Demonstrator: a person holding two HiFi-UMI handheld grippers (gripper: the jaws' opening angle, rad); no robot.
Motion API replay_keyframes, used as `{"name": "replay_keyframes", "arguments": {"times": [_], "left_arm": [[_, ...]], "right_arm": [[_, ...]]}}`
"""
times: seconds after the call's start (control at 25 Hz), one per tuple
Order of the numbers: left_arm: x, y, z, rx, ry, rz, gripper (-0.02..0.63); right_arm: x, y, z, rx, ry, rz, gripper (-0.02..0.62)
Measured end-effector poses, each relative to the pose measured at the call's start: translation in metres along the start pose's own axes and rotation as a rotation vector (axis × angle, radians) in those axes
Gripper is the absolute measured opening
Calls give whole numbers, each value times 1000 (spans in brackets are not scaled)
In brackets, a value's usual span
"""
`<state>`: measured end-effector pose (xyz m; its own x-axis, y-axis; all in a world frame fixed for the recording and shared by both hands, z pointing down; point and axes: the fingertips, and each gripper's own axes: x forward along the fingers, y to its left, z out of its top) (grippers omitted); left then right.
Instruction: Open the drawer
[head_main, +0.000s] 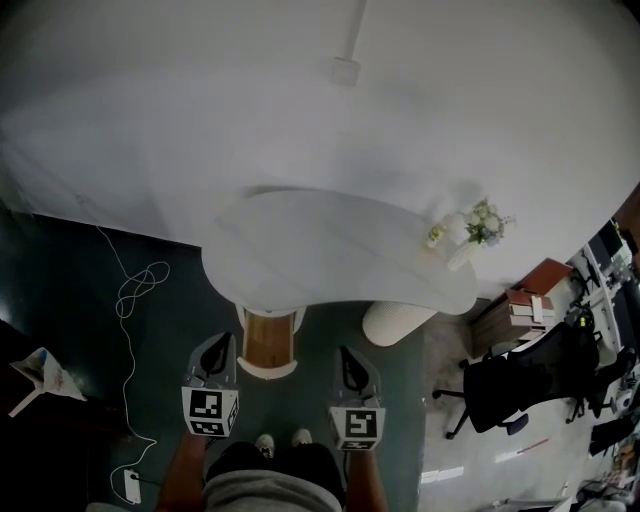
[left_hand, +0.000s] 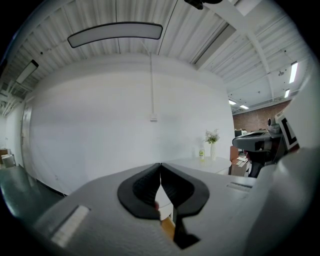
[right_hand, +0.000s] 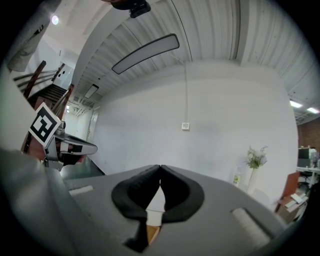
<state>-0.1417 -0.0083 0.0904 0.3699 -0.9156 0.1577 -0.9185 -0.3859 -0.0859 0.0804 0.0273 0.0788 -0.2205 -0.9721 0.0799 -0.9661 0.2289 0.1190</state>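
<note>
A white wall (head_main: 300, 100) fills the space far ahead of both claws. In front of it stands a curved white table (head_main: 320, 250), whose near edge is just ahead of the claw tips. A black office chair (head_main: 520, 380) sits well off to the right of the right gripper.

The task's thing looks to be the wood-coloured drawer unit (head_main: 268, 338) with a white front. It pokes out from under the table edge, ahead of and between the two claws and nearer the left one. The bare wood could be the inside of a drawer slid out, or the top of a shut unit; the views do not settle which.

The left gripper (left_hand: 160, 167) is pinched shut, tips touching, with nothing between them. The right gripper (right_hand: 160, 170) is the same. Neither touches the unit.

I see no handle, so any grip on that white front would probably need the jaws parted, squared to it, and a pull straight back.
</note>
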Motion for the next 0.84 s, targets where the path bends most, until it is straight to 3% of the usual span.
{"name": "replay_keyframes", "arguments": {"times": [0.84], "left_arm": [[7,1,-5,3,13,-18,11]], "right_arm": [[9,3,4,-4,-7,2,3]]}}
